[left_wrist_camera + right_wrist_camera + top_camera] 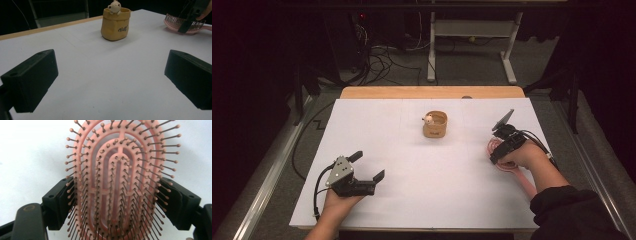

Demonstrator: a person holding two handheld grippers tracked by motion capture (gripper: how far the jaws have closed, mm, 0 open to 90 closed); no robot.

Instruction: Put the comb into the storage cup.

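A pink hairbrush (120, 170) lies bristles-up on the white table sheet (422, 170) at the right. My right gripper (116, 202) points down over its head, one black jaw on each side, with the pads pressed in against the outer bristles. From above, the right gripper (496, 152) covers the brush head, and the pink handle of the hairbrush (523, 181) runs back under the hand. My left gripper (368, 165) rests at the front left, jaws wide open with nothing between them. It faces a yellow sack-shaped pot (115, 23).
The pot (435, 125) stands at the table's middle back with a small pale figure on its rim. A wooden table edge (432, 92) runs along the far side. Beyond it are cables and a desk frame (472, 45) on the floor.
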